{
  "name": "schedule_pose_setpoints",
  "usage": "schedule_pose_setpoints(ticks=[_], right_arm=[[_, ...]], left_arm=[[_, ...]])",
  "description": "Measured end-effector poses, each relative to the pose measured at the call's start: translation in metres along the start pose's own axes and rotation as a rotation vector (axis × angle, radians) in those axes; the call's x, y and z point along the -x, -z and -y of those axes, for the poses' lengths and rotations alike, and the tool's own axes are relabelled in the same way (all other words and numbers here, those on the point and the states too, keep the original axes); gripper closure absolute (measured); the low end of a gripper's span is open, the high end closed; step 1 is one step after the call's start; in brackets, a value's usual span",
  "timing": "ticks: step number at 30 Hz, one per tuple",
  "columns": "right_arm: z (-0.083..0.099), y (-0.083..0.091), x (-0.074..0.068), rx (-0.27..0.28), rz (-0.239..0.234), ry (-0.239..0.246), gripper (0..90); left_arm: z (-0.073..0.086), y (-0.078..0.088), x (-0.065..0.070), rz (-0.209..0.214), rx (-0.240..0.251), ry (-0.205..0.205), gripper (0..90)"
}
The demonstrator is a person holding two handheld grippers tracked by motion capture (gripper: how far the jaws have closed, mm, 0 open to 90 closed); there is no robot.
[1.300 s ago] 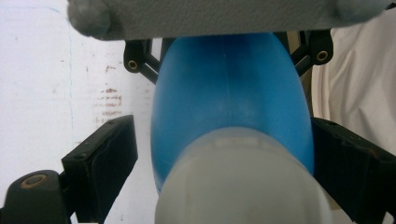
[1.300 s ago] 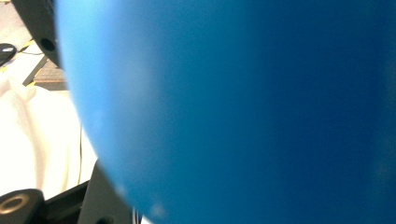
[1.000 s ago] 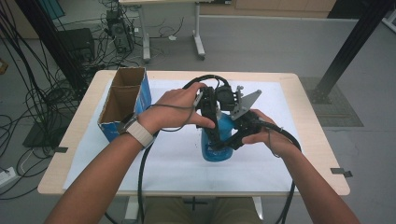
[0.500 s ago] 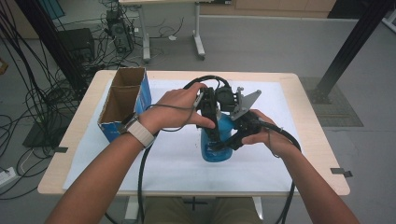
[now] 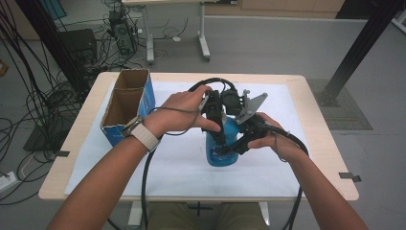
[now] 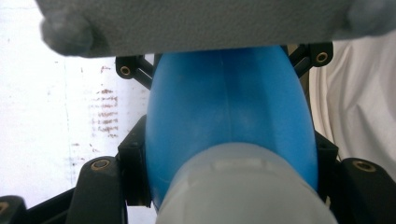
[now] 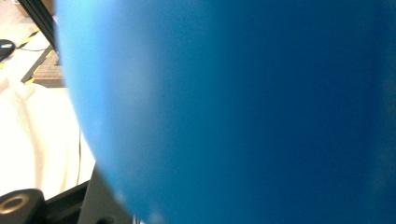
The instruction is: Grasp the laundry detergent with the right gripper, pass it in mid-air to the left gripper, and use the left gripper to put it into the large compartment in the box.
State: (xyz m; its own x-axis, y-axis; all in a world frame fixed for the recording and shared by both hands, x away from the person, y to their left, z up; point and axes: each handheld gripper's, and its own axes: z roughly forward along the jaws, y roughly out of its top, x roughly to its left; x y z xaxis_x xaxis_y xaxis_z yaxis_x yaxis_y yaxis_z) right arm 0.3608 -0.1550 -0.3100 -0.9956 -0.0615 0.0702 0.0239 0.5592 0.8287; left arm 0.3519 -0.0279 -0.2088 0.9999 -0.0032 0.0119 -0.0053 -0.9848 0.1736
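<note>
- The left gripper (image 5: 218, 139) points down over a blue bottle (image 5: 221, 152); in the left gripper view its black jaws press against both sides of the bottle (image 6: 224, 112), closed on it just below the pale cap (image 6: 243, 186).
- The right gripper (image 5: 239, 143) comes at the same bottle from the right side. In the right gripper view the blue body (image 7: 233, 112) sits so close to the camera that I cannot tell how far those jaws are open or whether they grip.
- The bottle stands upright on the white sheet (image 5: 182, 167) near the middle of the table (image 5: 316, 158).
- The left hand (image 5: 184, 112) holds its gripper from above, with a watch (image 5: 141, 134) on the wrist; the right hand (image 5: 275, 139) holds the other gripper beside the bottle.
- An open cardboard box (image 5: 127, 103) with blue sides stands well apart at the left side of the table.
- Black cables (image 5: 213, 84) loop behind the grippers.
</note>
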Motion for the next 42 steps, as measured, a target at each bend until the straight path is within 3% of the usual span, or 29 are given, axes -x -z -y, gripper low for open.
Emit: schedule_pose_setpoints(ticks=[13, 42], right_arm=[[0.0026, -0.0052, 0.0003, -0.016, -0.003, 0.004, 43.9], [-0.0002, -0.0053, 0.0009, 0.000, -0.008, 0.006, 43.8]], left_arm=[[0.0027, -0.0064, 0.0000, 0.001, -0.004, 0.006, 37.8], [0.0052, -0.0018, -0.0002, 0.004, 0.004, 0.018, 37.8]])
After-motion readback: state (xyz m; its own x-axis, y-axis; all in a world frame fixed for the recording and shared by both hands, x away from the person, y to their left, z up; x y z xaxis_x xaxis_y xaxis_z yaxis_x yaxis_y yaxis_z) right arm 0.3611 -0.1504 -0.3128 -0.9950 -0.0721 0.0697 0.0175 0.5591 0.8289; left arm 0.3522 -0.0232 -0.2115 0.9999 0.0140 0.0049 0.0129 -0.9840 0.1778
